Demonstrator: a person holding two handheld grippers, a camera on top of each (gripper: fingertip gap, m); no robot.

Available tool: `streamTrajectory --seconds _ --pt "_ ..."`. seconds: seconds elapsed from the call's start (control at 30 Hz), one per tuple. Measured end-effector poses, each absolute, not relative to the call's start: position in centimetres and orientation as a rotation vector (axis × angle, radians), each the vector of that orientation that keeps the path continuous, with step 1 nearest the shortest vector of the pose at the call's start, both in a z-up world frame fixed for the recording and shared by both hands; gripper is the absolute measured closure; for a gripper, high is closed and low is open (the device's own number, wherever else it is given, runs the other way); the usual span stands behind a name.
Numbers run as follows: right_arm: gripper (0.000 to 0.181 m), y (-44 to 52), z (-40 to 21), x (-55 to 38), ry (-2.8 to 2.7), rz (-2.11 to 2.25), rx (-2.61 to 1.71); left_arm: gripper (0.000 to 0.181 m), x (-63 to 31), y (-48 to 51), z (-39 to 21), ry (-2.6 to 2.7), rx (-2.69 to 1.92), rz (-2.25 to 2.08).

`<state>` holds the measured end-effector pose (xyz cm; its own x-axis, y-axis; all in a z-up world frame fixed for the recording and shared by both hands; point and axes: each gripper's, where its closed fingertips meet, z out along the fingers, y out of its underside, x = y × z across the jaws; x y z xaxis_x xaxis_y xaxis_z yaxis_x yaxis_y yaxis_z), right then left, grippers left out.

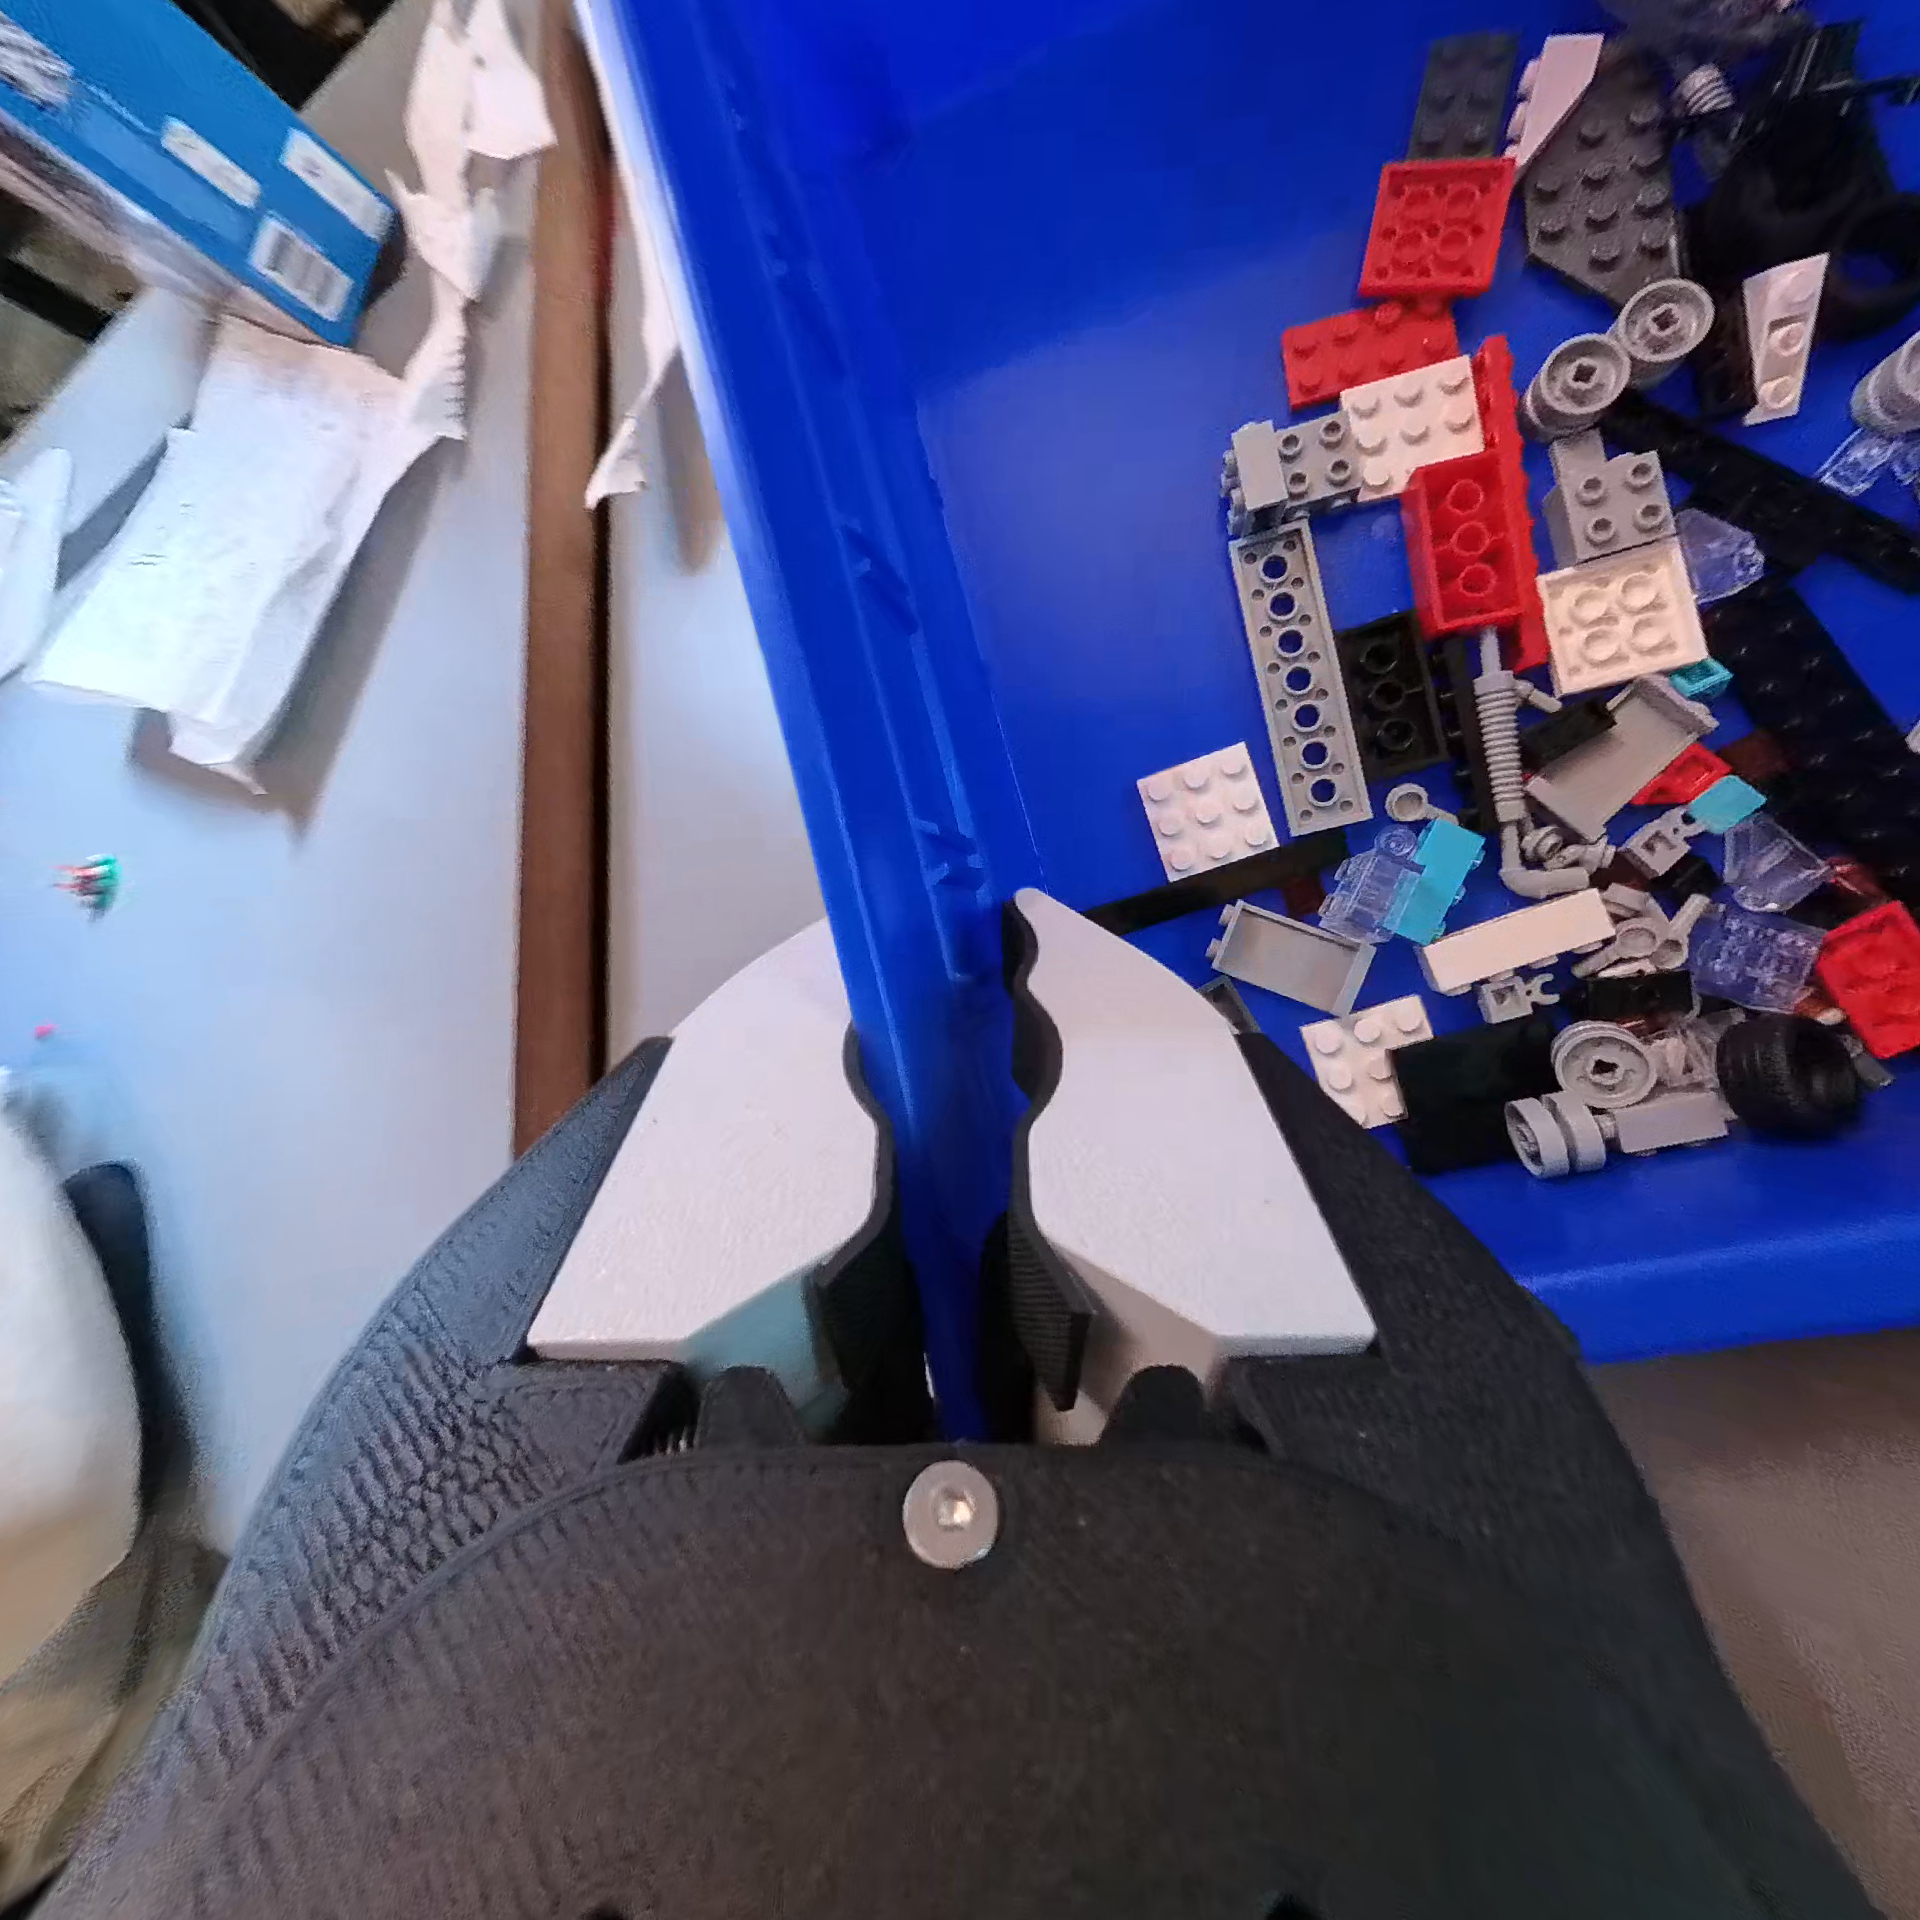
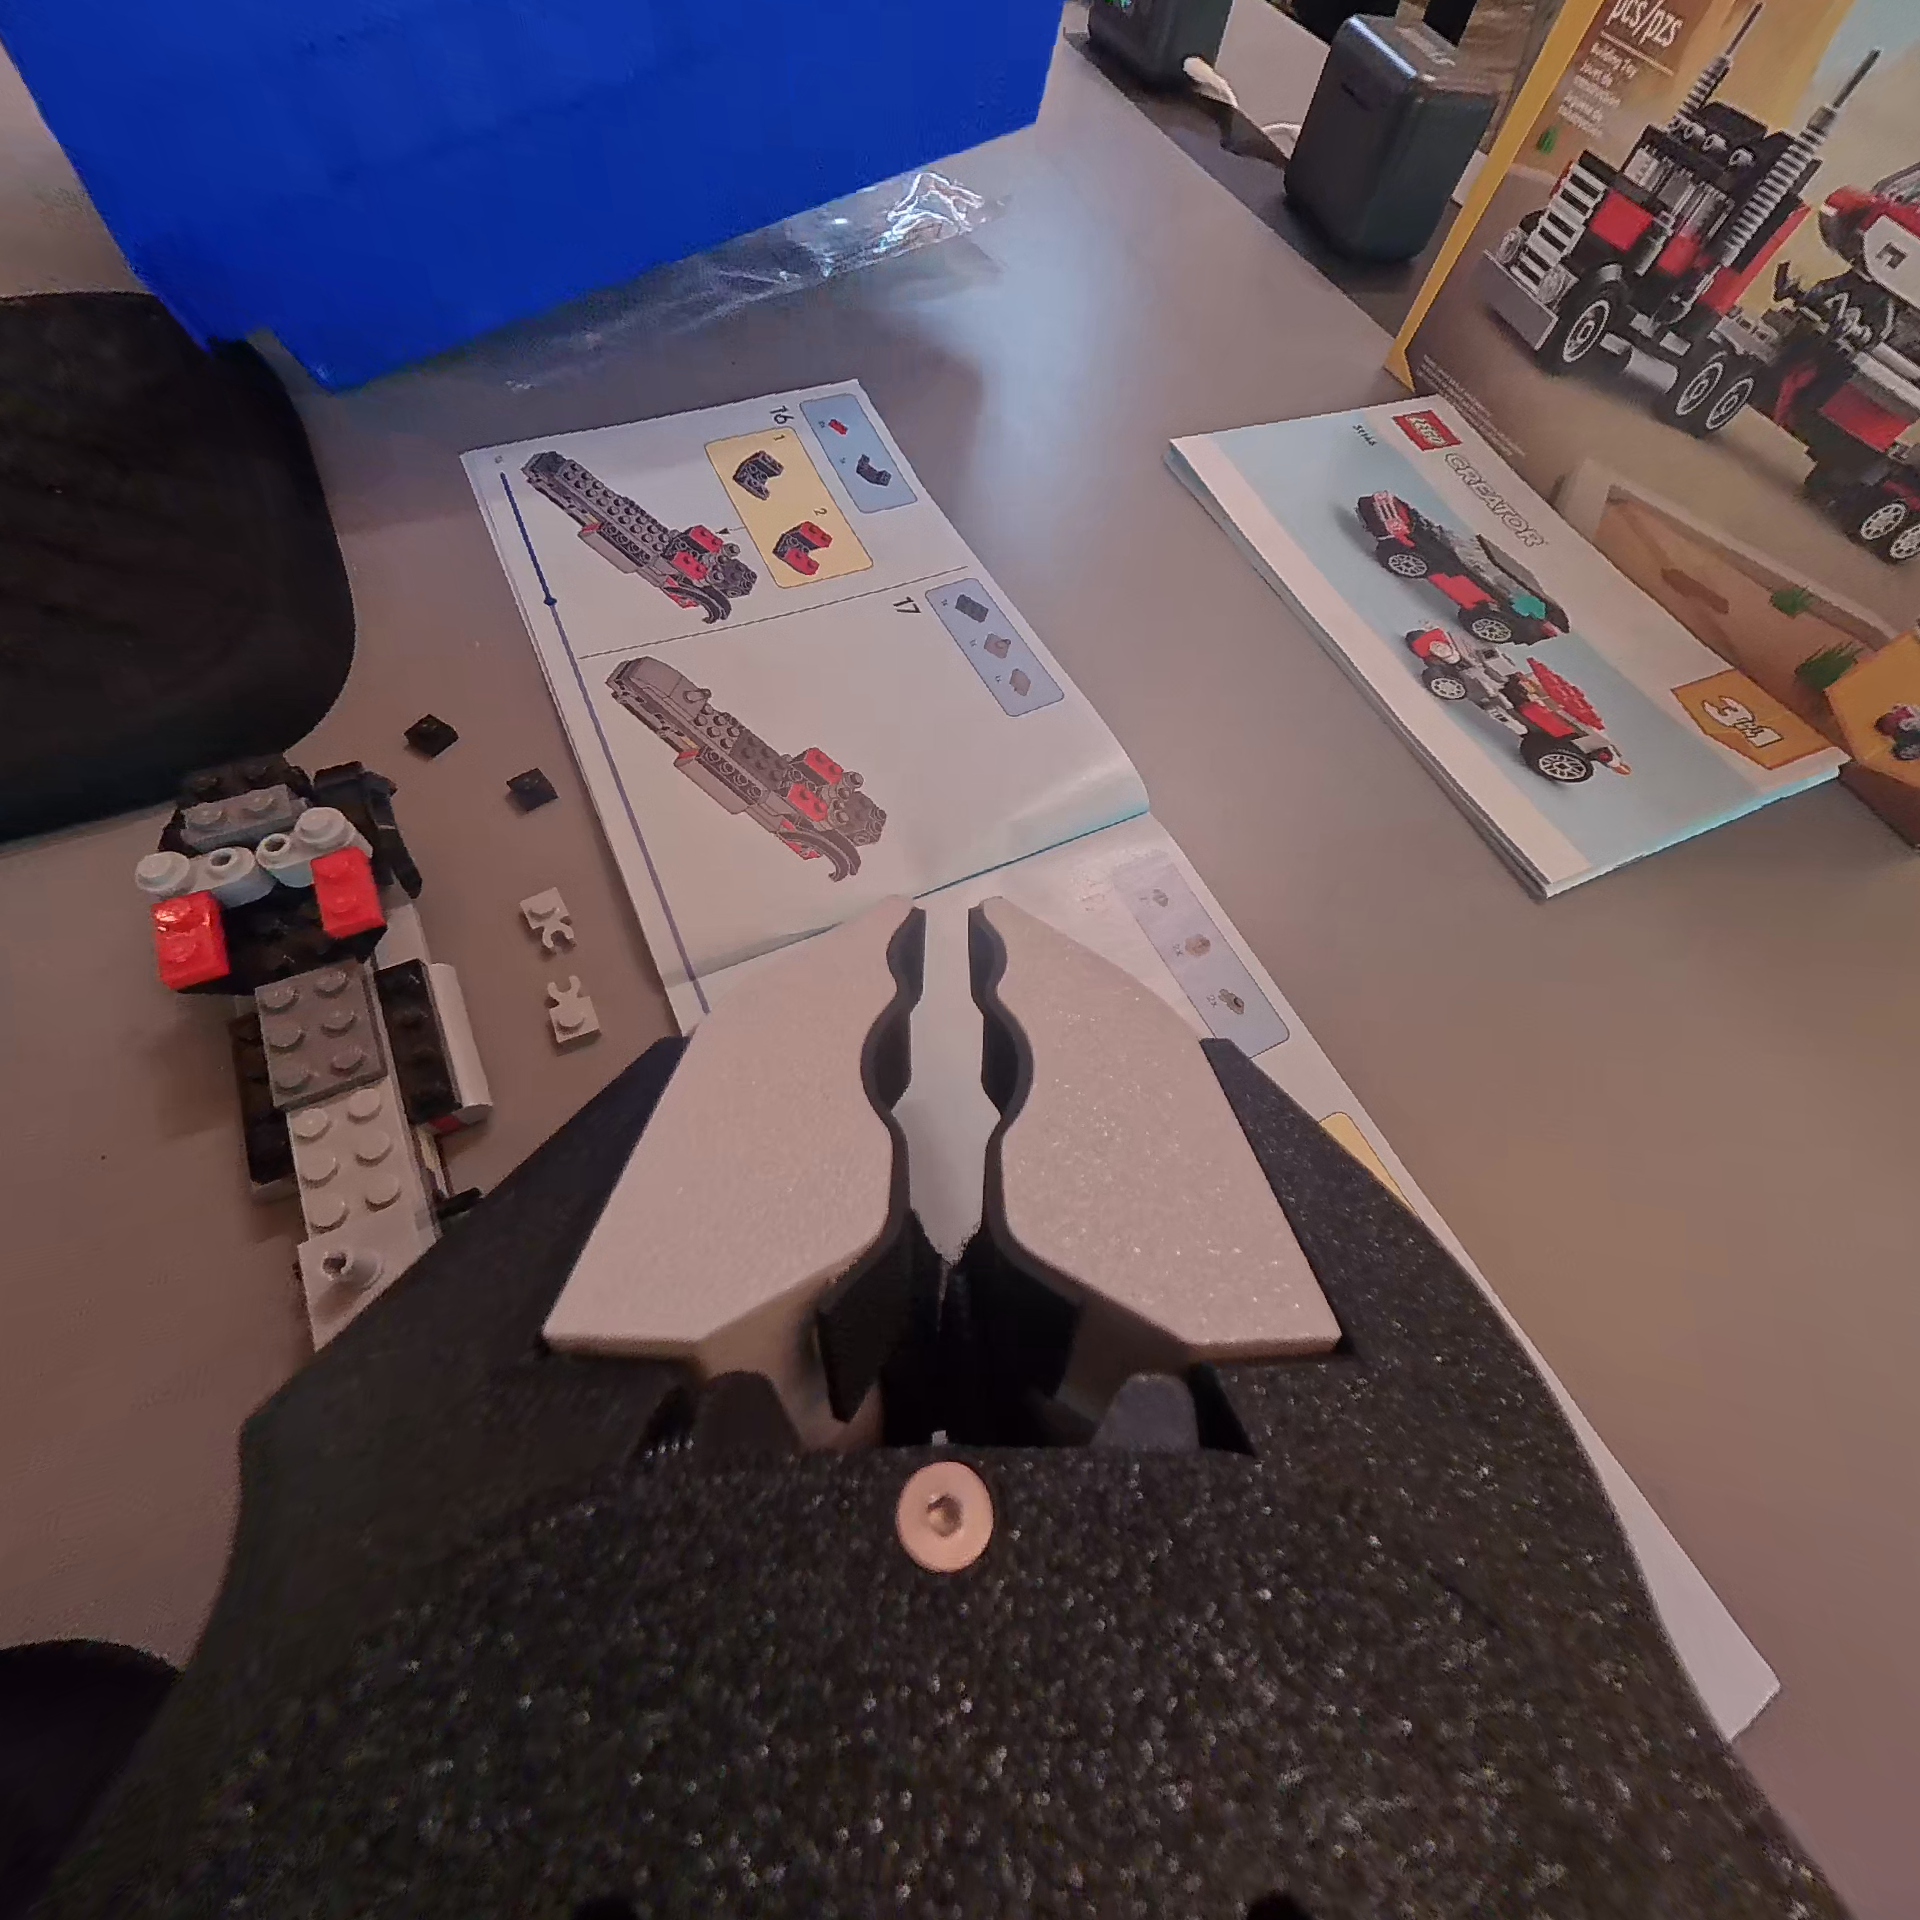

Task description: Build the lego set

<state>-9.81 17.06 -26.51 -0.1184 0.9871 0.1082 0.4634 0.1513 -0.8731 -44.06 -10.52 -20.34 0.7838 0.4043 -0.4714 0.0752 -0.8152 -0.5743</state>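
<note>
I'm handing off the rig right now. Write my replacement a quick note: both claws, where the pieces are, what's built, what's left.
Left claw: shut on the blue bin's wall, one finger inside, one outside.
Right claw: nearly closed, empty, over the open instruction booklet.
Loose bricks are piled in the bin.
The half-built truck frame lies on the table, left of the booklet, with four small pieces beside it.
Done: frame with red and grey bricks. Left: the rest of the truck; most bricks are unused.

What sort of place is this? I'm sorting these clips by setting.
Probably an office or lab desk set up for hobby building: a plain grey table bearing an open instruction booklet, the set's box and a blue bin of loose bricks.
</note>
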Motion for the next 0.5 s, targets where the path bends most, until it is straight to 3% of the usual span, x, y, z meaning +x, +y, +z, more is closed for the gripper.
streamTrajectory --seconds 0.27,0.4,0.5 --pt "0.173 17.2 -26.9 -9.9 -1.696 0.889 -1.424 0.161 -44.7 -10.2 -23.3 -0.354 -2.45 0.62" --pt "0.173 17.4 -27.2 -9.9 -1.7 0.876 -1.439 0.151 -45.5 -10.1 -23.0 -0.302 -2.367 0.702" --pt "0.173 17.6 -27.1 -9.8 -1.691 0.87 -1.445 0.128 -45.5 -10.3 -20.5 -0.174 -2.179 0.908"
